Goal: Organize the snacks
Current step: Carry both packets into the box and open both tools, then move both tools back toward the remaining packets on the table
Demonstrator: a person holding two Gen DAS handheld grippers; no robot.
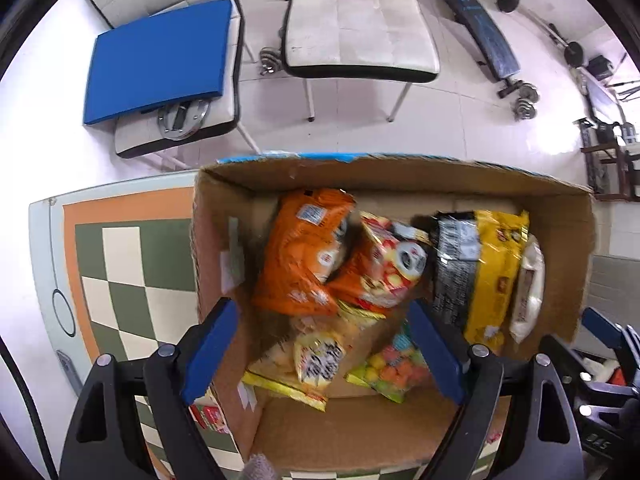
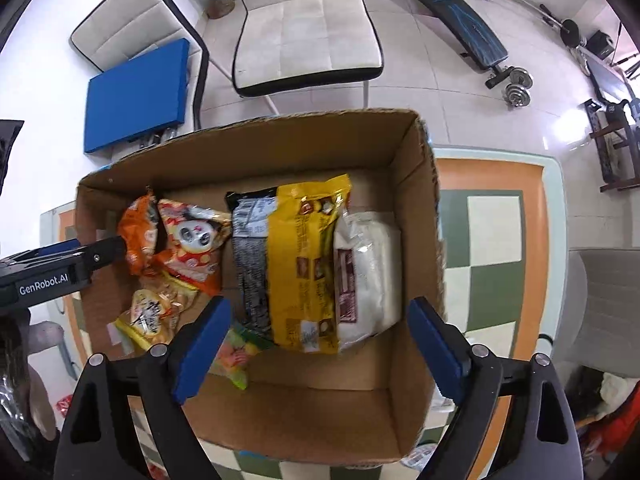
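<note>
An open cardboard box [image 1: 400, 176] [image 2: 280, 140] stands on a checkered table and holds several snack bags. At its left lie an orange bag [image 1: 296, 252] [image 2: 138, 236], a red panda-print bag [image 1: 388, 268] [image 2: 192, 240], a pale yellow bag [image 1: 316, 356] [image 2: 148, 320] and a bag of coloured candies [image 1: 392, 368] [image 2: 236, 356]. At its right lie a black-and-yellow bag [image 1: 488, 264] [image 2: 300, 264] and a white bag [image 1: 530, 284] [image 2: 368, 280]. My left gripper [image 1: 324, 352] hangs open over the left bags. My right gripper [image 2: 316, 352] hangs open over the yellow and white bags, pads apart from them.
The table [image 1: 120, 272] [image 2: 496, 240] has a green, cream and orange checker pattern. Two white chairs [image 1: 360, 24] [image 2: 304, 28] stand behind it, one bearing a blue pad [image 1: 160, 60] [image 2: 136, 96]. A weight bench [image 1: 476, 20] and dumbbells [image 2: 516, 88] are on the floor.
</note>
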